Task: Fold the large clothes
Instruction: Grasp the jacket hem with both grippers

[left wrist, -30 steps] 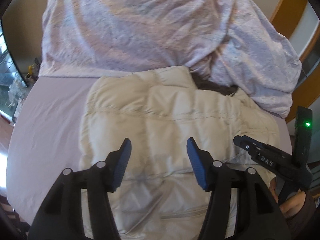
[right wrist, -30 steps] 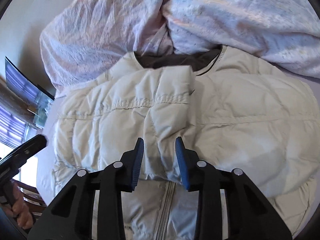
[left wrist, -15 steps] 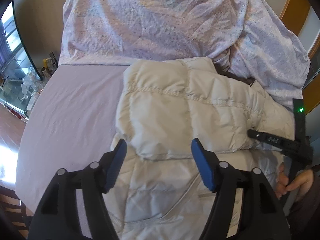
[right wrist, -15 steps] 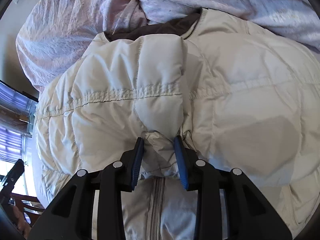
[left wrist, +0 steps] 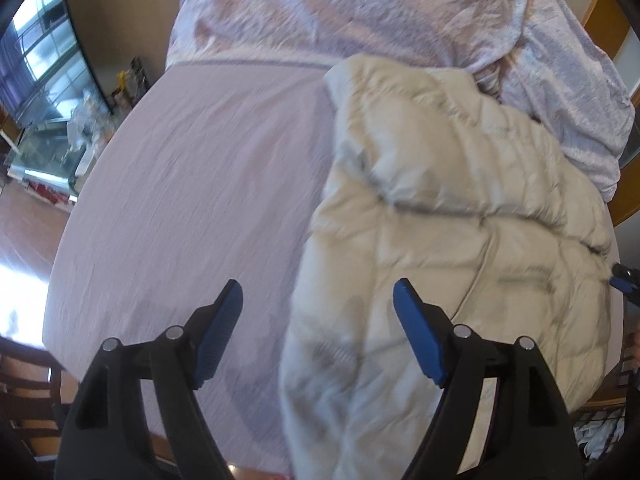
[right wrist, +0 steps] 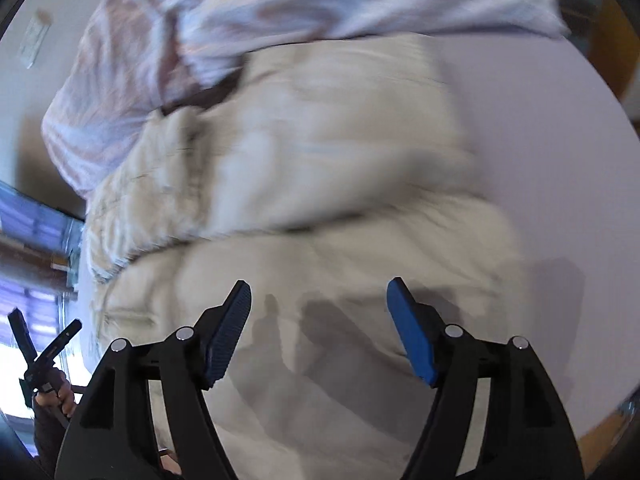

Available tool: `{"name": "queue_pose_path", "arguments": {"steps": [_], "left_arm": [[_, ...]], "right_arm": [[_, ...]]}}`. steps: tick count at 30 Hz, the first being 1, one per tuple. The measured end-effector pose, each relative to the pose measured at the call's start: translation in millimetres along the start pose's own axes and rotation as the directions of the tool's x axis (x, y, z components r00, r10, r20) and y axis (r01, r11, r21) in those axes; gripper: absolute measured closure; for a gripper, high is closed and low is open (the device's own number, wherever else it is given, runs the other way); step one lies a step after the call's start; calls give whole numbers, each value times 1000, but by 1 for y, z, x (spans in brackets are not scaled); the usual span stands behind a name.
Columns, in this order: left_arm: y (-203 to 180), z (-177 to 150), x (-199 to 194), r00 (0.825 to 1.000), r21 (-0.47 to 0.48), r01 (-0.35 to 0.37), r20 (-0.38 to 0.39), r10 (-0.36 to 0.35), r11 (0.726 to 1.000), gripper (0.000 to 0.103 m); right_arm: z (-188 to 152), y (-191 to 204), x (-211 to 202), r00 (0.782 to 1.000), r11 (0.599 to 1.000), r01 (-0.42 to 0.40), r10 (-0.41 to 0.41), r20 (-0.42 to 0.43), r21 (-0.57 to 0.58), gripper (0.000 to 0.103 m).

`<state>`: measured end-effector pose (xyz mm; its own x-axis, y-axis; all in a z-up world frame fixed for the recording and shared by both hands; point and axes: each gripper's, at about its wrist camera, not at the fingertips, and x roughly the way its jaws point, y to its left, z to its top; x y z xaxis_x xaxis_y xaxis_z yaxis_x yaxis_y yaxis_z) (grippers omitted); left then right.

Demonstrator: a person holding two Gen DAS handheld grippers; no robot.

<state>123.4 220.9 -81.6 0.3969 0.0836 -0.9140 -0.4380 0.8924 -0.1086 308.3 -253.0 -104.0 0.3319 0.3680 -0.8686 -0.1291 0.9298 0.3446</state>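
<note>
A cream quilted puffer jacket [left wrist: 448, 216] lies on the bed, its sleeve part folded over the body. It fills the right wrist view [right wrist: 304, 184], with a dark collar lining [right wrist: 208, 96] at its far end. My left gripper [left wrist: 318, 320] is open and empty, above the jacket's left edge and the bare sheet. My right gripper [right wrist: 318, 320] is open and empty, just above the jacket's lower part. Both views are motion-blurred.
A pale lilac sheet [left wrist: 192, 184] covers the bed. A crumpled lilac duvet [left wrist: 360, 12] is heaped at the far end, against the jacket. A glass cabinet [left wrist: 44, 80] and wooden floor lie off the bed's left side. The other hand-held gripper [right wrist: 44, 356] shows at lower left.
My right gripper let go of the jacket fold and opened wide. My left gripper swung left, so the jacket now lies to its right. Both drew back a little.
</note>
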Motion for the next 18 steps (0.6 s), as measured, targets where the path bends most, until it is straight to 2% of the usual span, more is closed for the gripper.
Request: {"name": "queue_pose_path", "arguments": {"steps": [3, 7, 12, 18], "left_arm": [[12, -15, 2, 1000, -10, 6, -24, -6, 1000, 25], [23, -35, 5, 997, -36, 56, -52, -57, 998, 25], [22, -52, 14, 993, -38, 79, -87, -82, 996, 25], [20, -65, 18, 989, -66, 104, -100, -111, 992, 26]], "right_arm": [[-20, -52, -17, 1000, 996, 19, -18, -7, 82, 31], [-48, -96, -27, 999, 987, 7, -2, -32, 164, 31], [-69, -116, -22, 996, 978, -22, 40, -83, 210, 31], [-84, -116, -13, 985, 973, -87, 116, -128, 213, 31]]}}
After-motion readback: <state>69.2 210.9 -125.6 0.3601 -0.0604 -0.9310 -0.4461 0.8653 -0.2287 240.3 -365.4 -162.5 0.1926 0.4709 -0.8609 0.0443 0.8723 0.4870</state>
